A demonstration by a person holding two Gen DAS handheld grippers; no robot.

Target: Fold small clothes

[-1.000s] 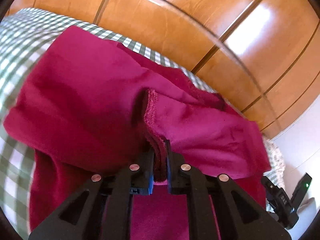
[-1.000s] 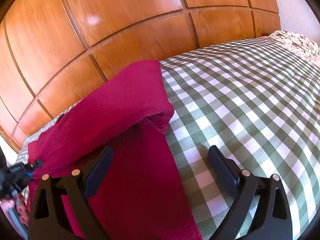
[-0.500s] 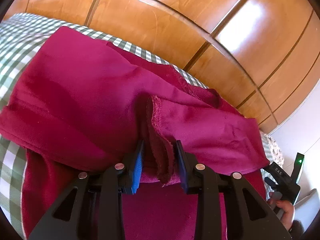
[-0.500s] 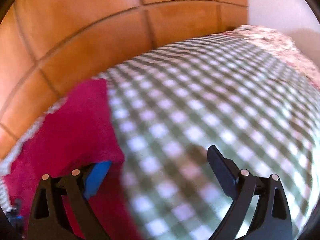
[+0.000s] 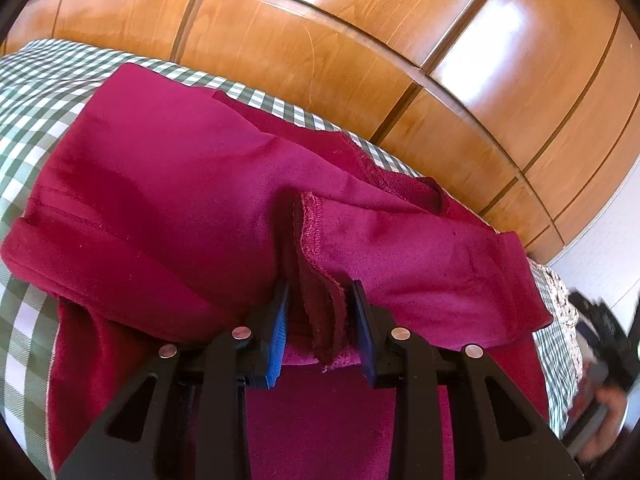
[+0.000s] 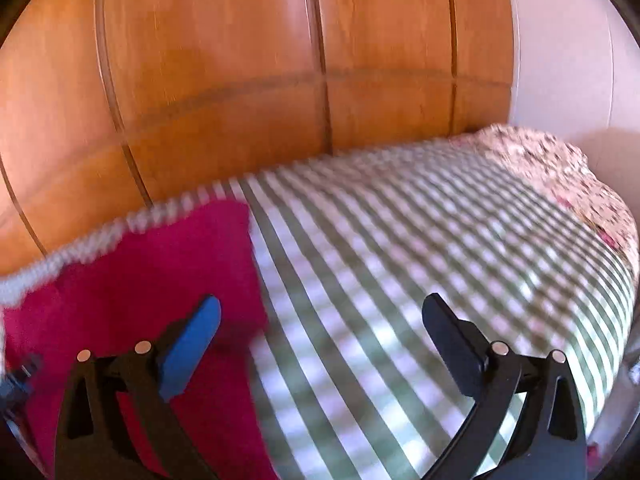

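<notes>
A crimson fleece garment (image 5: 168, 200) lies partly folded on a green-and-white checked bed cover (image 5: 28, 92). Its stitched hem (image 5: 316, 240) stands up as a loose flap between the jaws of my left gripper (image 5: 320, 312). Those jaws stand a little apart, and the pads do not press on the cloth. In the right wrist view the garment (image 6: 140, 280) fills the lower left. My right gripper (image 6: 320, 320) hangs above the bed cover (image 6: 440, 240) beside the garment's edge, its jaws opening wide with nothing between them.
Glossy wooden panels (image 5: 360, 40) rise right behind the bed. A floral-patterned fabric (image 6: 560, 168) lies at the bed's far right by a white wall (image 6: 560, 60). A person's hand (image 5: 604, 404) with the other gripper shows blurred at the right edge of the left wrist view.
My left gripper let go of the hem it was pinching; its jaws parted. My right gripper rose and swung right, away from the garment, over the checked cover.
</notes>
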